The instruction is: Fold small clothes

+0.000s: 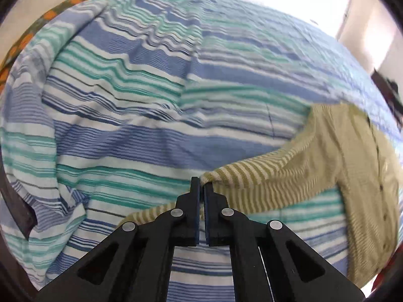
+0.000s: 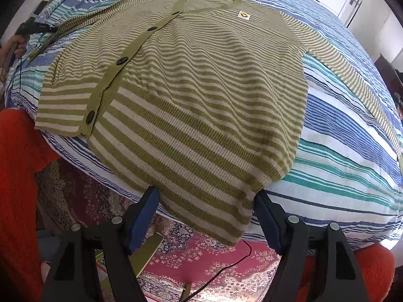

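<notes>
A green-and-cream striped cardigan [image 2: 191, 95] with dark buttons lies spread flat on a striped bed, its hem hanging over the near edge. My right gripper [image 2: 206, 201] is open, its jaws on either side of the hem, holding nothing. My left gripper [image 1: 202, 185] is shut on the end of the cardigan's sleeve [image 1: 264, 176], which stretches away to the right toward the cardigan's body [image 1: 352, 163]. In the right wrist view the left gripper [image 2: 37, 29] shows at the far left, at the sleeve end.
The bed is covered by a blue, teal and white striped sheet [image 1: 151, 88], rumpled in folds at the left. A patterned red rug [image 2: 201, 259] with a black cable [image 2: 226, 264] lies on the floor below the bed edge. Red fabric [image 2: 17, 176] is at the lower left.
</notes>
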Available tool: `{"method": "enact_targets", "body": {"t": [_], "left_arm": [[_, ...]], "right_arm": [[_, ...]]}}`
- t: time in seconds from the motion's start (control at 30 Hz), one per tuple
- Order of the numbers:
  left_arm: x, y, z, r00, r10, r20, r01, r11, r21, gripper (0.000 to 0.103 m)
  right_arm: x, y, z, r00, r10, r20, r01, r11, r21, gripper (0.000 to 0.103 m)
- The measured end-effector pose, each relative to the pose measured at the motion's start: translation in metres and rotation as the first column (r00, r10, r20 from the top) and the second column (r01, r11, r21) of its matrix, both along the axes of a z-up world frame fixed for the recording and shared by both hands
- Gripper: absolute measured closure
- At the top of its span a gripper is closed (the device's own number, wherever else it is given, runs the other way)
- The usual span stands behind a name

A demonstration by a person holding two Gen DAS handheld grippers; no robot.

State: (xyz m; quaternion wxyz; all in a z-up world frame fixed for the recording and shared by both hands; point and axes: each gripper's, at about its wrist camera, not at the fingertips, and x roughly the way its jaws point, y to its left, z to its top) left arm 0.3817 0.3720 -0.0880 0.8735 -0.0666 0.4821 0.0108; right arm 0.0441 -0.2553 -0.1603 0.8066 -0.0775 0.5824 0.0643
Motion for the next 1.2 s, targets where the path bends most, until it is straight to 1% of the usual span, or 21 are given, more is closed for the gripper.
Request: {"method": "enact_targets", "body": {"t": [0.07,0.17,0.23,0.33,0.4,0.43,0.5,0.53,0.57,0.63,0.7,0.73,0.8,0.83,0.87,0.93,1.0,1.03,1.07,1.1,1.2], "left_arm": [[0.015,0.031,0.009,0.982,0.187,0.012,-0.187,0.982,-0.015,0.095],[0.03,0.06,-0.006,0.946,0.304,-0.113,-0.296,0.952,0.082,0.03],[0.013,0.073,-0.008,0.939,0.331,-0.088,-0.327,0.943,0.065,0.028],[-0.026,0.088,-0.02,0.936,0.335,-0.103,-0.345,0.934,-0.096,0.028],[-0.051,0.082,-0.025,0.956,0.281,-0.082,-0.29,0.945,-0.153,0.028],[-0.065,0.072,-0.026,0.973,0.223,-0.063,-0.229,0.963,-0.141,0.028],[-0.086,0.04,-0.028,0.996,0.082,-0.041,-0.081,0.997,0.006,0.027],[-0.094,0.02,-0.033,0.999,0.017,-0.04,-0.012,0.992,0.122,0.027],[-0.1,0.001,-0.039,0.998,-0.042,-0.049,0.052,0.972,0.23,0.026],[-0.101,-0.028,-0.057,0.989,-0.113,-0.093,0.142,0.903,0.405,0.026],[-0.092,-0.039,-0.077,0.983,-0.114,-0.144,0.174,0.83,0.529,0.026],[-0.086,-0.037,-0.083,0.981,-0.1,-0.166,0.176,0.818,0.548,0.029],[-0.073,-0.017,-0.076,0.98,-0.04,-0.194,0.126,0.882,0.454,0.092],[-0.065,-0.003,-0.064,0.983,0.003,-0.183,0.068,0.922,0.382,0.096],[-0.058,0.011,-0.046,0.989,0.032,-0.145,0.015,0.951,0.309,0.096],[-0.044,0.044,-0.01,0.988,0.13,-0.078,-0.113,0.974,0.199,0.096],[-0.027,0.087,0.01,0.961,0.259,-0.092,-0.255,0.965,0.053,0.094],[-0.019,0.108,0.009,0.936,0.322,-0.14,-0.328,0.944,-0.019,0.087],[-0.014,0.124,0.007,0.909,0.377,-0.176,-0.39,0.92,-0.044,0.073],[-0.014,0.133,0.005,0.884,0.427,-0.19,-0.438,0.899,-0.017,0.059],[-0.028,0.134,0.008,0.88,0.455,-0.134,-0.458,0.889,0.01,0.033]], "right_arm": [[0.001,0.002,-0.003,1.0,0.005,-0.005,-0.005,1.0,-0.007,0.026],[0.002,0.003,-0.004,1.0,0.004,-0.008,-0.004,1.0,-0.01,0.025],[0.002,0.003,-0.002,1.0,0.0,-0.004,0.0,1.0,-0.003,0.025],[0.002,0.0,0.0,1.0,-0.006,0.002,0.006,1.0,0.01,0.025],[0.002,-0.001,-0.001,1.0,-0.003,0.0,0.003,1.0,0.011,0.025],[0.002,0.0,-0.002,1.0,0.0,-0.001,0.0,1.0,0.01,0.024],[0.002,0.001,-0.002,1.0,0.003,-0.002,-0.003,1.0,0.009,0.024],[0.002,0.001,-0.003,1.0,0.004,-0.001,-0.004,1.0,0.008,0.023],[0.002,0.002,-0.003,1.0,0.005,-0.001,-0.005,1.0,0.008,0.023],[0.002,0.002,-0.005,1.0,0.005,-0.002,-0.005,1.0,0.007,0.021],[0.002,0.004,-0.006,1.0,0.003,-0.002,-0.003,1.0,0.005,0.021],[0.002,0.004,-0.005,1.0,0.002,-0.001,-0.002,1.0,0.003,0.021],[0.0,0.004,-0.004,1.0,0.0,0.004,0.0,1.0,0.006,0.021],[0.0,0.004,-0.003,1.0,-0.002,0.006,0.002,1.0,0.008,0.021],[0.0,0.003,-0.002,1.0,-0.003,0.008,0.003,1.0,0.009,0.021],[-0.001,0.003,0.0,1.0,-0.002,0.01,0.002,1.0,0.009,0.021],[0.0,0.003,-0.001,1.0,0.001,0.007,-0.001,1.0,0.003,0.021],[0.001,0.003,-0.001,1.0,0.003,0.005,-0.003,1.0,0.0,0.021],[0.002,0.003,-0.001,1.0,0.003,0.003,-0.003,1.0,-0.001,0.021],[0.003,0.003,-0.002,1.0,0.002,0.002,-0.002,1.0,-0.001,0.021],[0.004,0.002,-0.001,1.0,-0.006,0.004,0.006,1.0,0.007,0.021]]}}
